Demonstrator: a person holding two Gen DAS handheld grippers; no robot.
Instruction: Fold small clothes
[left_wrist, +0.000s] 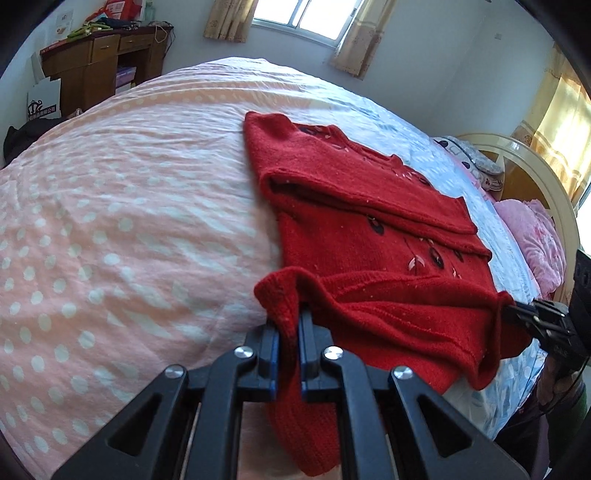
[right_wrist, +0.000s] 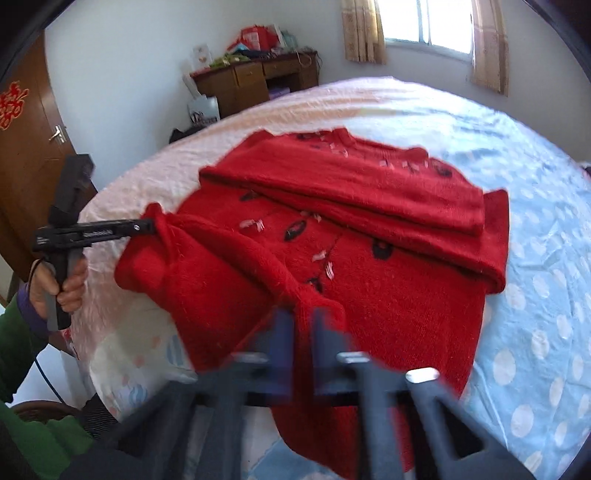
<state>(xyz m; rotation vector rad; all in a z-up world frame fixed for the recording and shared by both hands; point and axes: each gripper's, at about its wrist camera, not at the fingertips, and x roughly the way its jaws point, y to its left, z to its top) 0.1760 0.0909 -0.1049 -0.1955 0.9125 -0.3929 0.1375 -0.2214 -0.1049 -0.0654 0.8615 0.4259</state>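
Note:
A small red knitted sweater (left_wrist: 362, 221) with dark and pink decorations lies on the bed; it also shows in the right wrist view (right_wrist: 369, 229). Its sleeves are folded across the chest. My left gripper (left_wrist: 290, 325) is shut on one corner of the bottom hem, lifted off the bed. My right gripper (right_wrist: 303, 317) is shut on the other hem corner, also lifted. The right gripper shows at the right edge of the left wrist view (left_wrist: 517, 310). The left gripper shows at the left of the right wrist view (right_wrist: 147, 226). The right wrist view is blurred.
The bed has a pink dotted sheet (left_wrist: 110, 221) and a blue dotted part (right_wrist: 535, 295). A wooden desk (left_wrist: 99, 62) with clutter stands by the far wall. A headboard (left_wrist: 517, 155) and pink pillow (left_wrist: 532, 236) are at the right. A brown door (right_wrist: 26, 147) is at the left.

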